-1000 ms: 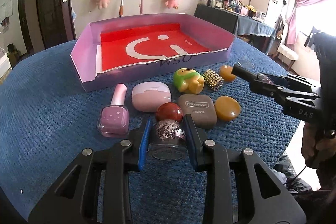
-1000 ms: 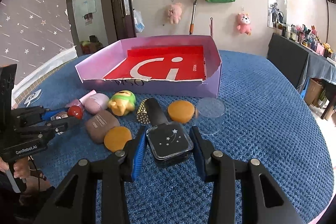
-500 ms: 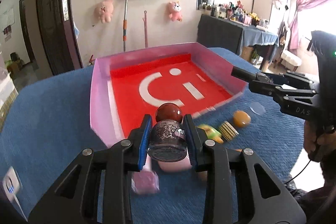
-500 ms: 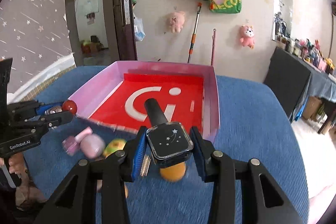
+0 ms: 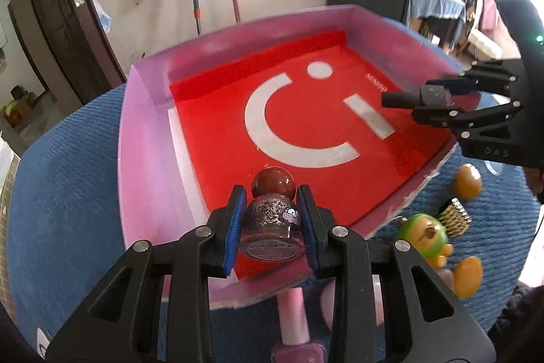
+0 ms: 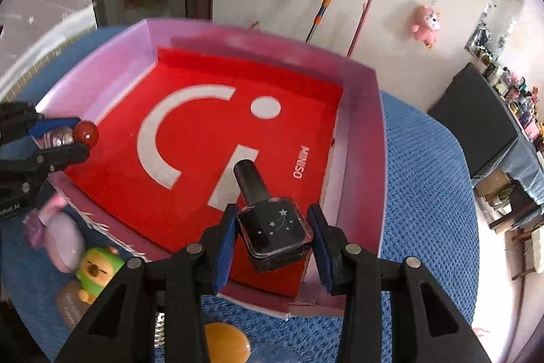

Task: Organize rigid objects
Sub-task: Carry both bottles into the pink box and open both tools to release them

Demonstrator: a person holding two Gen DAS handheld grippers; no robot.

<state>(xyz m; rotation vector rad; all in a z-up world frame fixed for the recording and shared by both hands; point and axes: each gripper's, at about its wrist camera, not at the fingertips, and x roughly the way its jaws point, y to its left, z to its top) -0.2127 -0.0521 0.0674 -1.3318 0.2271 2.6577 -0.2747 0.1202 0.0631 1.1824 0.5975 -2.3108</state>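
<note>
Both grippers have risen off the blue tablecloth (image 5: 68, 199) and now hang over the pink tray (image 5: 149, 165), where a second ago they sat low among the row of small items in front of it. The left gripper (image 5: 270, 221) stays clenched on the glitter nail polish bottle (image 5: 270, 227) with its round red cap, held just inside the tray's near-left corner above the red liner. The right gripper (image 6: 272, 237) grasps the black nail polish bottle (image 6: 272, 227), star print up and cap pointing into the tray, above the tray's near-right corner. Neither bottle touches the tray floor as far as I can tell. So the carry looks done and both bottles seem ready to be lowered and let go. Outside the tray's near wall wait the green toy figure (image 5: 423, 235), the gold studded piece (image 5: 455, 216), amber discs (image 5: 468, 182), a pink compact (image 6: 64, 242) and a pink nail polish (image 5: 294, 322), still to be moved
</note>
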